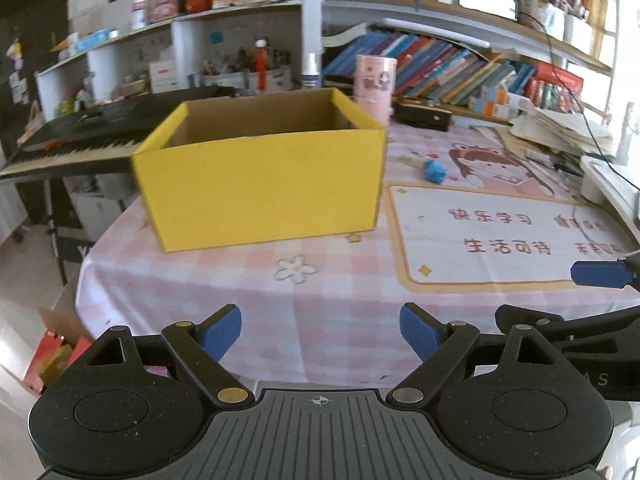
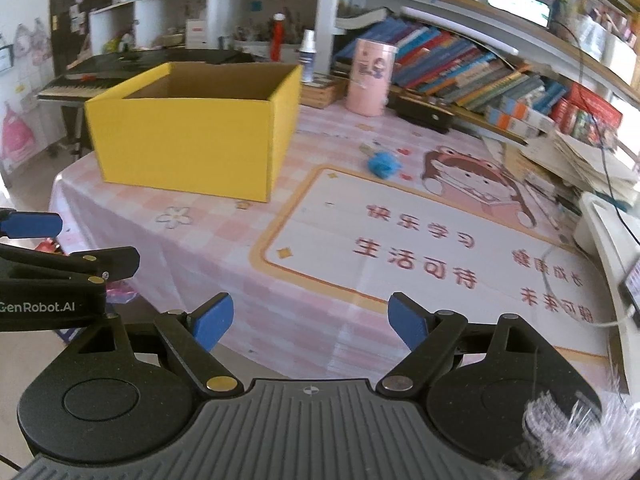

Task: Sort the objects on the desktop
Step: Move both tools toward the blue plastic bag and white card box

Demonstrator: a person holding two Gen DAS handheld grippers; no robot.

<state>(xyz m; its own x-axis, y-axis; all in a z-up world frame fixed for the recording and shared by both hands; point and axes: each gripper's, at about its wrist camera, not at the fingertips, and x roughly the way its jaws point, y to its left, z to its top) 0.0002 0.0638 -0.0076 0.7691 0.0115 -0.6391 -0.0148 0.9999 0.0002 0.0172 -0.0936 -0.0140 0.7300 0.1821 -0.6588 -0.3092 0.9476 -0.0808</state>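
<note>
An open yellow cardboard box (image 1: 260, 184) stands on the pink checked table; it also shows in the right wrist view (image 2: 188, 140) at the left. A small blue fluffy object (image 1: 434, 170) lies on the cloth to the right of the box, and shows in the right wrist view (image 2: 382, 164). My left gripper (image 1: 320, 332) is open and empty over the table's near edge. My right gripper (image 2: 310, 320) is open and empty, beside the left one.
A pink cylinder (image 2: 370, 76) and a dark box (image 2: 424, 114) stand at the back. Stacked books and papers (image 2: 580, 152) crowd the right side. A keyboard piano (image 1: 72, 144) stands left of the table. A white device (image 2: 600, 232) with cables lies at the right edge.
</note>
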